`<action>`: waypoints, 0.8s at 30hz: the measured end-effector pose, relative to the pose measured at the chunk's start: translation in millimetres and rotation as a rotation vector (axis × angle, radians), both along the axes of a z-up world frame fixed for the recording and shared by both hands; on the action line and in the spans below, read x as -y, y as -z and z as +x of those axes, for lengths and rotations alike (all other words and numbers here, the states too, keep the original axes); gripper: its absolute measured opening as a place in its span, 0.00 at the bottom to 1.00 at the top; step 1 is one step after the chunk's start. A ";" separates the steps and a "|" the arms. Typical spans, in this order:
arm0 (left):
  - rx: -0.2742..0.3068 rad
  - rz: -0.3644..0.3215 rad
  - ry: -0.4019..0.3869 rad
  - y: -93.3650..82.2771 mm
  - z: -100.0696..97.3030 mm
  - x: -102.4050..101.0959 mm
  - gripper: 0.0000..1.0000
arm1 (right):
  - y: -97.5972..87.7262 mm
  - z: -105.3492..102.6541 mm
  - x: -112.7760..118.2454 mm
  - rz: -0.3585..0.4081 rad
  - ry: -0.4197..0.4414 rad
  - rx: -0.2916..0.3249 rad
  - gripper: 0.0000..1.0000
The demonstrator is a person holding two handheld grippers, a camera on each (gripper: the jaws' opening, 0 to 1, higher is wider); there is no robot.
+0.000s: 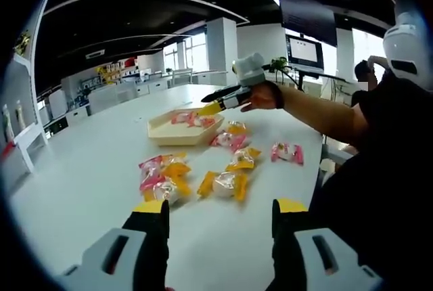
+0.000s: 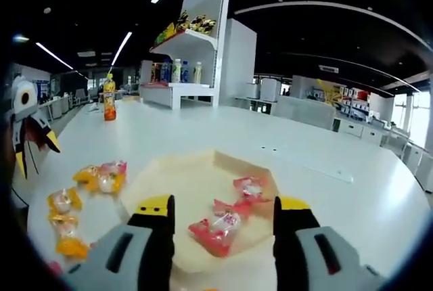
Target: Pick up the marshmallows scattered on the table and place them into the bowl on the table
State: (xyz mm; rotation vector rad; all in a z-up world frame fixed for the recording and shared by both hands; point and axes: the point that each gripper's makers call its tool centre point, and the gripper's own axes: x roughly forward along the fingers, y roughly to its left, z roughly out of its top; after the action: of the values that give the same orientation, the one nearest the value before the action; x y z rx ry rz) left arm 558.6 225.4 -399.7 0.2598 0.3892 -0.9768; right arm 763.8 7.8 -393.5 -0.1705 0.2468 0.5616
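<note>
Yellow-tipped jaws of the left gripper (image 1: 220, 211) stand wide apart, empty, low in frame above the white table (image 1: 81, 169); wrapped marshmallows (image 1: 223, 184) lie scattered at centre. Right gripper (image 2: 221, 213) likewise gapes empty over the beige bowl (image 2: 169, 176), two pink-wrapped marshmallows inside (image 2: 218, 227). Wrapper print is unreadable.

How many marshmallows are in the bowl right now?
2 in the bowl, both pink-wrapped: one marshmallow near the far right side, another nearer, between the right tongs. The tongs may hide others.
</note>
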 end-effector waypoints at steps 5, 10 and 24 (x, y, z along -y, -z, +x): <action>0.001 0.003 0.002 0.2 0.1 0.4 0.60 | 0.3 -1.9 0.1 0.002 -0.003 -0.008 0.57; 0.000 0.003 -0.001 0.3 0.4 0.1 0.60 | -1.6 -1.2 -1.4 0.009 -0.012 -0.006 0.57; 0.002 0.006 0.002 -0.3 0.2 0.5 0.60 | -5.4 -4.0 -1.9 0.020 -0.018 0.000 0.56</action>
State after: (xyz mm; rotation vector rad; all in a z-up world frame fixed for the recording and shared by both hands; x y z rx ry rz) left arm 558.8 224.9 -399.4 0.2662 0.3899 -0.9776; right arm 759.8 9.7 -388.1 -0.1537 0.2400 0.5815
